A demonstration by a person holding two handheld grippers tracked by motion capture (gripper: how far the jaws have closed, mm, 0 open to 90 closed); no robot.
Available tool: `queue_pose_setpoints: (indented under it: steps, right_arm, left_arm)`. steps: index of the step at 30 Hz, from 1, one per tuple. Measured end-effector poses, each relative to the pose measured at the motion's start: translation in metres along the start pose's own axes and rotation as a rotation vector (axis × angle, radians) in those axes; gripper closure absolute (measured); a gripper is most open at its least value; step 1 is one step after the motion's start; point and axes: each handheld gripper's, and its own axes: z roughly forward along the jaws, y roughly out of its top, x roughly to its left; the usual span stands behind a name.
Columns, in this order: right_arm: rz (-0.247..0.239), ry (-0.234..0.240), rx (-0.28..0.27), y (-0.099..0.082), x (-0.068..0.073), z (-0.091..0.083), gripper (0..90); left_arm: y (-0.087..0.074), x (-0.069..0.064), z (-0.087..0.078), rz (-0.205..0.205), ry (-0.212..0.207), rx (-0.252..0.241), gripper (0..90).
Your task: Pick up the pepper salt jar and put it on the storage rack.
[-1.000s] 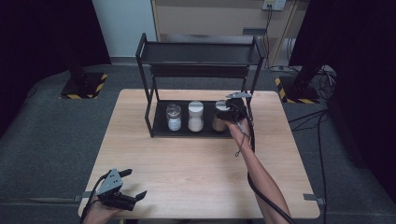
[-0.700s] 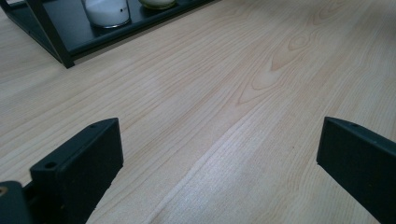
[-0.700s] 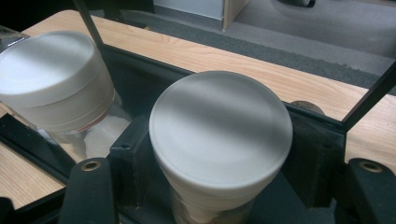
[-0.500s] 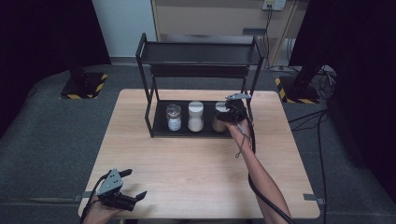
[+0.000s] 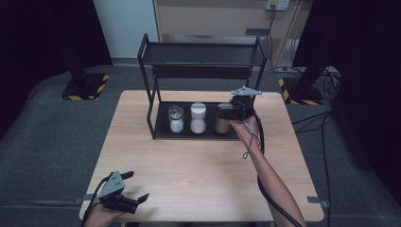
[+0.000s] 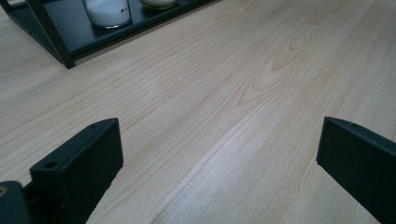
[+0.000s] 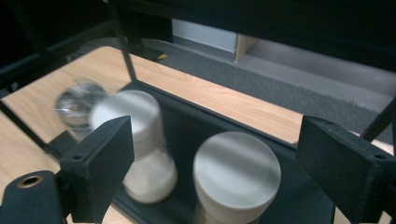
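Observation:
A black two-tier rack (image 5: 153,99) stands at the table's far side. Its lower shelf holds three jars: a clear-lidded one (image 5: 176,118), a white-lidded one (image 5: 198,117) and a third (image 5: 222,126) at the right. My right gripper (image 5: 225,113) hovers over that third jar, open. In the right gripper view the jaws (image 7: 215,140) stand wide apart, with the jar's white lid (image 7: 236,172) low between them and untouched. The middle jar (image 7: 140,140) and the clear jar (image 7: 77,105) sit beyond, blurred. My left gripper (image 5: 137,185) rests open at the near left corner, holding nothing (image 6: 222,135).
The rack's upper shelf (image 5: 203,53) overhangs the jars, and its right post (image 5: 259,71) stands next to my right gripper. The wooden table (image 5: 198,165) is bare between the rack and its near edge. The rack's corner (image 6: 51,37) shows far ahead in the left gripper view.
My right gripper has shifted only slightly over the rightmost jar, and its view is motion-blurred. The left gripper has stayed in place.

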Motion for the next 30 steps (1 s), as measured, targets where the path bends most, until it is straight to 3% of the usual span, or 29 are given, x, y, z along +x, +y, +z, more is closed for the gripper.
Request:
queue_pose_setpoints:
  steps: [7, 17, 24, 30]
  right_arm:
    - [-0.017, 0.078, -0.025, 0.004, 0.003, -0.024, 10.3]
    - [-0.062, 0.166, -0.055, -0.006, 0.01, -0.063, 10.3]
    - [-0.091, 0.2, -0.045, -0.027, 0.014, -0.081, 10.4]
    - [-0.07, 0.231, -0.065, -0.048, 0.012, -0.101, 10.3]
  left_arm:
    - [-0.002, 0.001, -0.001, -0.012, 0.005, -0.02, 0.0]
    - [-0.001, 0.0, -0.001, -0.008, 0.002, -0.019, 0.0]
    - [-0.002, 0.0, -0.002, -0.007, 0.005, -0.018, 0.0]
    - [-0.002, 0.0, -0.002, -0.006, 0.005, -0.016, 0.0]
